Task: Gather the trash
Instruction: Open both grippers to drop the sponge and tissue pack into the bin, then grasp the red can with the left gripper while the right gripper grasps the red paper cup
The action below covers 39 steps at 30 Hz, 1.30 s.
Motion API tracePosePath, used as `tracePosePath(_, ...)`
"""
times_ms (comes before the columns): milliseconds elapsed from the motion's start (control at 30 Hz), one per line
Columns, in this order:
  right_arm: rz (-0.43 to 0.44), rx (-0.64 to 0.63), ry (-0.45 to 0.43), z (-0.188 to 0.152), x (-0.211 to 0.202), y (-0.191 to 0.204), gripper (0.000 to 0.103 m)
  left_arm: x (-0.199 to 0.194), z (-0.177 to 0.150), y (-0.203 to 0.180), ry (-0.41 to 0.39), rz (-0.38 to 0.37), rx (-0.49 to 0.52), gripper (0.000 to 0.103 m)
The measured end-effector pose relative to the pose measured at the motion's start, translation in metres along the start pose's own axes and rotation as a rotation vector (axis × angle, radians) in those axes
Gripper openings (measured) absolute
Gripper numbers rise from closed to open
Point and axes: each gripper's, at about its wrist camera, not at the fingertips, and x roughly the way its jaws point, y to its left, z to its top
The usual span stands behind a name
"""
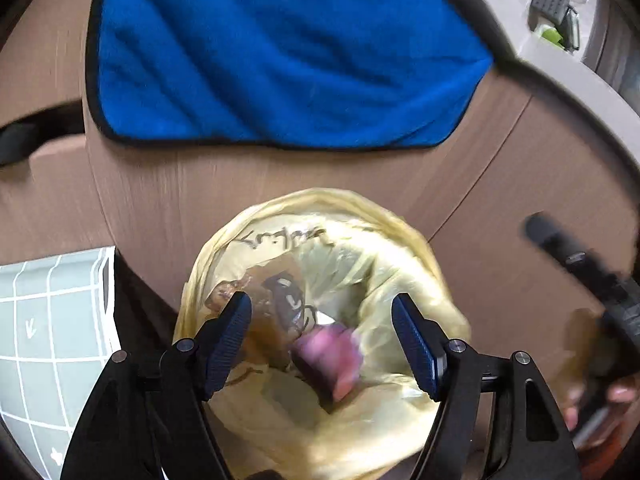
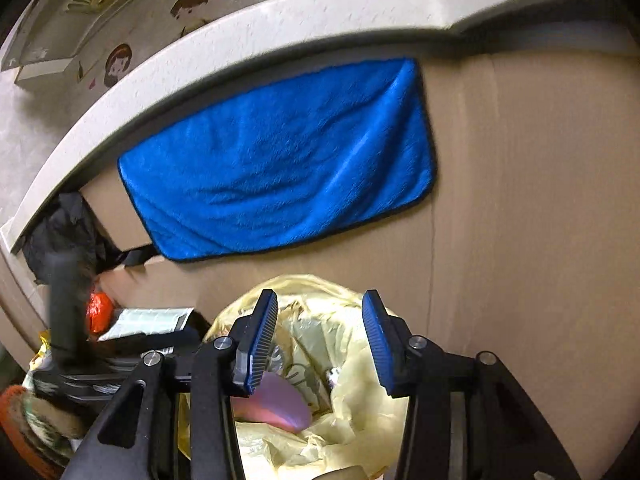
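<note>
Both grippers hang over a yellow trash bag [image 1: 320, 360]: the left gripper [image 1: 322, 336] with jaws spread wide and empty, the right gripper [image 2: 320, 344] parted, nothing between its pads. A pink piece of trash [image 1: 332, 360] lies inside the bag. Behind, a blue towel [image 2: 280, 168] drapes over brown cardboard [image 2: 520, 200].

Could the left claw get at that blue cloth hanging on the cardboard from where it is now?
Probably yes. The left claw is open and empty above the yellow trash bag, and nothing stands between it and the blue cloth higher up.
</note>
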Motion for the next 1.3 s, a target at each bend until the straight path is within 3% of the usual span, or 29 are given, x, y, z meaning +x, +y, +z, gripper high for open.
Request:
tracePosePath(133, -0.031, -0.051, -0.032, 0.003, -0.017, 0.006, 0.042, -0.033, -0.004, 0.009, -0.139, -0.002, -0.077, 0.072)
tracePosePath(300, -0.003, -0.079, -0.038, 0.001, -0.029, 0.024, 0.042, -0.09, -0.009, 0.004, -0.248, 0.167, 0.012, 0.072)
tracePosePath(400, 0.026, -0.112, -0.045, -0.004, -0.033, 0.05, 0.042, -0.124, -0.02, 0.015, -0.278, 0.232, 0.006, 0.072)
tracePosePath(567, 0.146, -0.176, -0.023, -0.016, -0.029, 0.109, 0.042, -0.189, -0.055, 0.053, -0.32, 0.406, -0.042, 0.072)
tracePosePath(667, 0.225, -0.205, 0.013, -0.024, -0.019, 0.147, 0.042, -0.233, -0.084, 0.09, -0.333, 0.508, -0.11, 0.072)
tracePosePath(800, 0.31, -0.245, 0.063, -0.038, -0.006, 0.196, 0.042, -0.28, -0.121, 0.142, -0.335, 0.574, -0.227, 0.072)
tracePosePath(933, 0.372, -0.273, 0.114, -0.056, 0.006, 0.238, 0.042, -0.312, -0.151, 0.194, -0.328, 0.57, -0.353, 0.072)
tracePosePath(1033, 0.4, -0.294, 0.161, -0.07, 0.017, 0.262, 0.042, -0.319, -0.16, 0.213, -0.335, 0.479, -0.391, 0.071)
tracePosePath(1133, 0.416, -0.294, 0.2, -0.078, 0.027, 0.271, 0.042, -0.303, -0.151, 0.214, -0.335, 0.359, -0.342, 0.072)
tracePosePath(1300, 0.387, -0.285, 0.217, -0.079, 0.032, 0.262, 0.042, -0.251, -0.113, 0.228, -0.24, 0.361, -0.299, 0.072)
